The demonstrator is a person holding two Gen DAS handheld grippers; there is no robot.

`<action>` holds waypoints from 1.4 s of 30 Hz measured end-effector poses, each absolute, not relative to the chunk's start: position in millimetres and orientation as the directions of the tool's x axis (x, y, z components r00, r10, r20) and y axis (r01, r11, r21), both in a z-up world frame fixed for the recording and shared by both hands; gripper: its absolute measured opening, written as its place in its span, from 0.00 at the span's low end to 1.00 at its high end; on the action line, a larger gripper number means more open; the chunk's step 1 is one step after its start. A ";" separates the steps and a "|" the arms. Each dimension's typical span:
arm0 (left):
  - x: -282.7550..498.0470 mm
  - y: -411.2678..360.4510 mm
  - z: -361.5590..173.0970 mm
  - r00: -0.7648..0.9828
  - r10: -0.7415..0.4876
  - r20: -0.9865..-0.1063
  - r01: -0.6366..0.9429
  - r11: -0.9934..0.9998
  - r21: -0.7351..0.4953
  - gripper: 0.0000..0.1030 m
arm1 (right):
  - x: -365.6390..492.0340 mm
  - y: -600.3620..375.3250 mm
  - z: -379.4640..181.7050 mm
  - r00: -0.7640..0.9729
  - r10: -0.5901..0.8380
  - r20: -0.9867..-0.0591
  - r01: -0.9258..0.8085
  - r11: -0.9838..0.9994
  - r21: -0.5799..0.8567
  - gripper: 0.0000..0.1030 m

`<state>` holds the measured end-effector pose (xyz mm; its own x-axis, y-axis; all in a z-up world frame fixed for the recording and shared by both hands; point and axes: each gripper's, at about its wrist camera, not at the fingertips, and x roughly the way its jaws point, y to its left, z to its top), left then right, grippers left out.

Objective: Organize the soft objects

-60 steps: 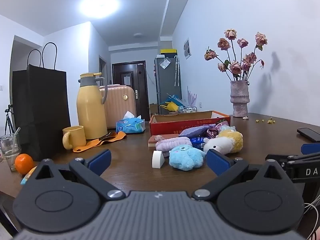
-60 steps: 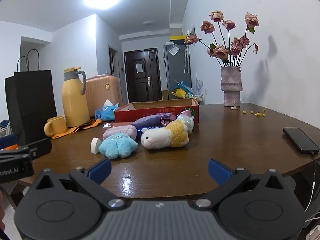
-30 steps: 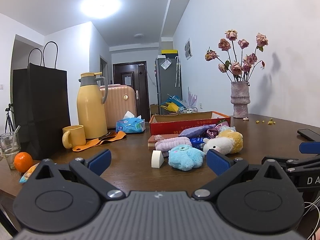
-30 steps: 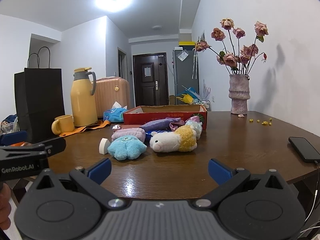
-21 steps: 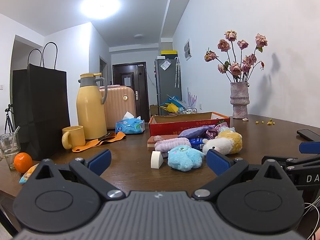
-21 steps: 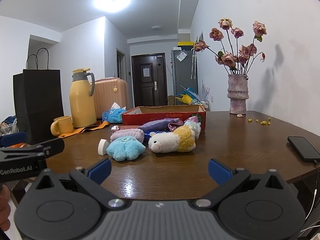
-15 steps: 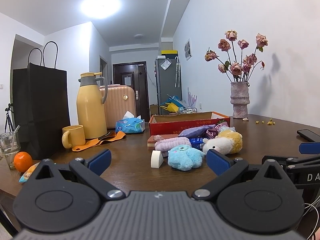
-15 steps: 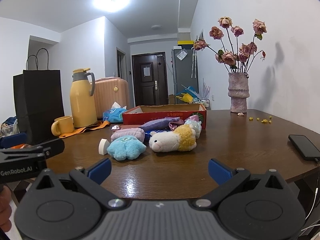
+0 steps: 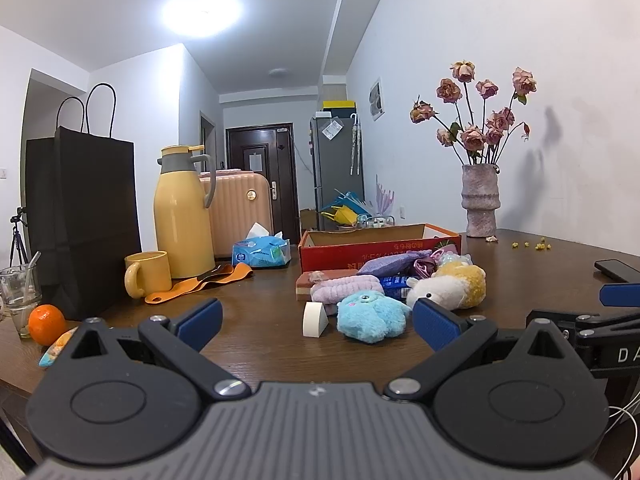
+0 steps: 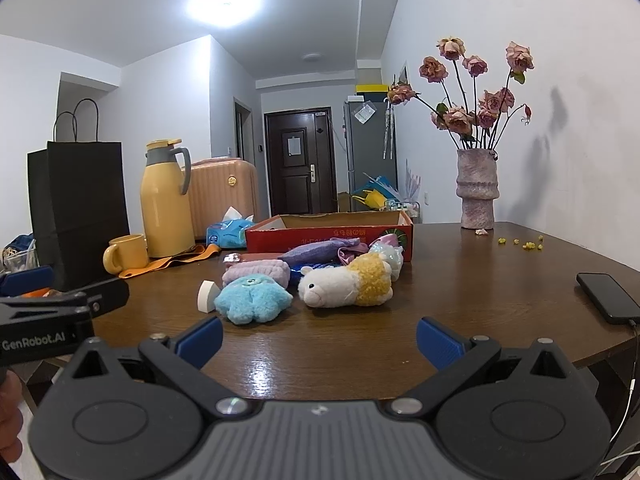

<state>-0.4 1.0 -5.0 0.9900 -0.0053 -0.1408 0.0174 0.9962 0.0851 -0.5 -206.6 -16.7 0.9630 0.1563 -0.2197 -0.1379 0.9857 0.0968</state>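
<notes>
A pile of soft things lies mid-table: a blue plush (image 9: 370,316) (image 10: 252,298), a white and yellow alpaca plush (image 9: 446,286) (image 10: 346,280), a pink towel roll (image 9: 344,284) (image 10: 256,272), a purple pouch (image 9: 386,266) (image 10: 320,249) and a white sponge wedge (image 9: 314,319) (image 10: 207,290). An open red cardboard box (image 9: 380,242) (image 10: 328,232) stands behind them. My left gripper (image 9: 316,322) is open and empty, short of the pile. My right gripper (image 10: 319,340) is open and empty, also short of it.
A yellow thermos (image 9: 182,208), yellow mug (image 9: 146,274), black paper bag (image 9: 82,216), tissue pack (image 9: 262,250), orange strap (image 9: 200,282), orange (image 9: 46,324) and glass (image 9: 18,300) stand at the left. A vase of roses (image 10: 476,192) and a phone (image 10: 608,296) are at the right.
Both grippers stay open and nearly still; the views shift only slightly. The soft things have not moved.
</notes>
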 end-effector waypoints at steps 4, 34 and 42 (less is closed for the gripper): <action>-0.5 1.3 -5.1 0.990 -0.006 -0.140 0.018 0.996 0.086 1.00 | -0.3 -206.5 -16.1 0.963 0.153 -0.222 -0.134 0.986 0.099 1.00; -0.2 0.2 -2.2 0.989 -0.014 -0.148 0.027 0.996 0.087 1.00 | -3.8 -203.3 -14.0 0.974 0.121 -0.189 -0.111 0.992 0.065 1.00; 15.3 9.5 -0.3 0.982 -0.043 -0.184 0.051 0.998 0.039 1.00 | 2.7 -210.4 -10.1 0.977 0.123 -0.172 -0.109 0.990 0.092 1.00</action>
